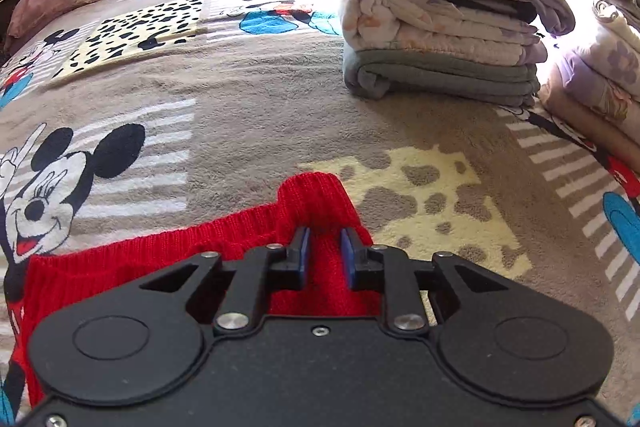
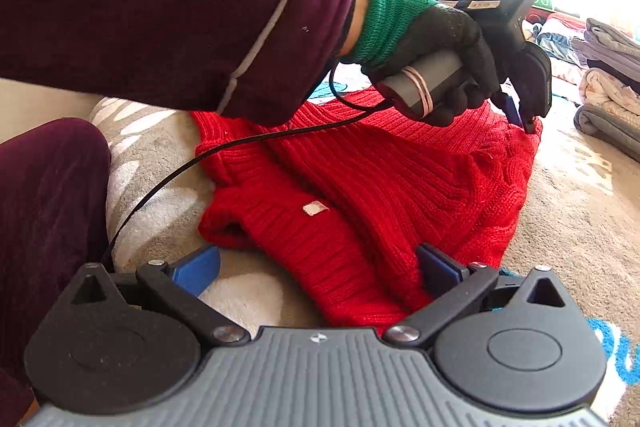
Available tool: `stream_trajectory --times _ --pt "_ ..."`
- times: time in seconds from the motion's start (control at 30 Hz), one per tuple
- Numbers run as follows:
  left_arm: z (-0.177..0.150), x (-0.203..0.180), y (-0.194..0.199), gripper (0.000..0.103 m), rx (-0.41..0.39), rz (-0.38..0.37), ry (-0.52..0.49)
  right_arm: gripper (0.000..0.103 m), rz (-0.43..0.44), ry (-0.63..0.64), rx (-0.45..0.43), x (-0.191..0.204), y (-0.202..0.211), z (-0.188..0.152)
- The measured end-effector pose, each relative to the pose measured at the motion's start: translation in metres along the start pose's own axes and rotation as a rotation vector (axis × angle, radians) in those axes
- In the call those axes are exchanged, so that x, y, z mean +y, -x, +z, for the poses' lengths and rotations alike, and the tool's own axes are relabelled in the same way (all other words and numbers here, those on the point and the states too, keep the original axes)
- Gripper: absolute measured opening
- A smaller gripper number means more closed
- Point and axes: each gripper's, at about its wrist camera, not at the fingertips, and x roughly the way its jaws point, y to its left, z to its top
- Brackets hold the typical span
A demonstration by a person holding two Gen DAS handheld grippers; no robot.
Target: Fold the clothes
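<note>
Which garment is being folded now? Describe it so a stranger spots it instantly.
Start at the Mickey Mouse blanket covering the bed, then look to its near edge, in front of the stack of folded clothes. There lies the red knit sweater, with the left gripper pinching a raised fold of it. It is the only bright red, ribbed, unfolded piece; its neighbours are grey and pastel and neatly stacked.

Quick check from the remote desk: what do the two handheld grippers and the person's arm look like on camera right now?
The left gripper has a black body and blue finger pads. The right gripper has a ribbed grey top plate, black linkages and blue pads. The person's left hand wears a black glove with a green knit cuff under a maroon sleeve with grey piping. A black cable trails from the handle.
</note>
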Motion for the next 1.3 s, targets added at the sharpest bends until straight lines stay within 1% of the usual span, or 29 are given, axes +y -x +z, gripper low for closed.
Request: stream_trajectory --times 0.07,0.13,0.2,0.3,0.4,0.43,0.5,0.53,0.57,0.67,0.8,0.87,0.93,1.0,1.03,1.07,1.1,1.2,1.27,1.3 --pt "-0.005 0.0 0.022 0.02 -0.041 0.006 -0.013 0.103 0.001 0.0 -0.002 0.0 0.0 0.0" --pt "-0.015 0.001 0.049 0.02 -0.064 -0.012 -0.01 0.103 -0.001 0.001 -0.004 0.001 0.001 0.0" --pt "-0.033 0.0 0.078 0.02 -0.078 -0.051 -0.016 0.103 -0.007 0.008 -0.007 0.002 0.001 0.0" --pt "-0.065 -0.015 0.115 0.02 -0.08 -0.157 -0.05 0.102 -0.018 0.014 -0.016 0.005 0.004 0.0" --pt "-0.092 -0.035 0.127 0.02 -0.064 -0.208 -0.094 0.1 -0.027 0.012 -0.032 0.007 0.009 0.002" --pt "-0.101 -0.042 0.122 0.02 -0.037 -0.217 -0.105 0.1 -0.029 0.011 -0.037 0.008 0.01 0.001" --pt "-0.114 -0.053 0.101 0.021 0.029 -0.15 -0.142 0.1 -0.038 0.022 -0.035 0.011 0.01 -0.001" --pt "-0.117 -0.054 0.101 0.025 0.018 -0.139 -0.145 0.101 -0.044 0.03 -0.033 0.012 0.009 -0.003" --pt "-0.12 -0.054 0.101 0.025 0.001 -0.131 -0.145 0.101 -0.05 0.04 -0.029 0.014 0.009 -0.004" --pt "-0.114 -0.043 0.133 0.025 -0.075 -0.143 -0.046 0.1 -0.07 0.071 -0.027 0.018 0.013 -0.007" --pt "-0.13 -0.025 0.179 0.025 -0.17 -0.109 0.051 0.096 -0.048 0.043 -0.025 0.02 0.04 -0.006" --pt "-0.14 -0.011 0.191 0.025 -0.169 -0.068 0.107 0.094 -0.037 0.043 -0.021 0.022 0.058 -0.007" --pt "-0.15 0.003 0.203 0.025 -0.167 -0.027 0.161 0.094 -0.055 0.077 -0.032 0.025 0.071 -0.007" --pt "-0.157 0.023 0.213 0.029 -0.158 0.006 0.23 0.094 -0.079 0.085 -0.053 0.027 0.077 -0.006" --pt "-0.161 0.035 0.219 0.034 -0.161 0.023 0.282 0.094 -0.099 0.085 -0.062 0.027 0.077 -0.006" --pt "-0.165 0.048 0.226 0.041 -0.165 0.041 0.336 0.094 -0.124 0.091 -0.067 0.027 0.076 -0.005" --pt "-0.169 0.061 0.23 0.044 -0.169 0.055 0.391 0.095 -0.145 0.097 -0.072 0.028 0.073 -0.005" --pt "-0.184 0.093 0.237 0.044 -0.163 0.059 0.552 0.095 -0.177 0.121 -0.082 0.03 0.058 -0.004" --pt "-0.196 0.109 0.24 0.044 -0.153 0.059 0.649 0.095 -0.205 0.152 -0.074 0.034 0.047 -0.004" --pt "-0.202 0.114 0.24 0.044 -0.147 0.051 0.688 0.097 -0.21 0.157 -0.053 0.035 0.04 -0.005"
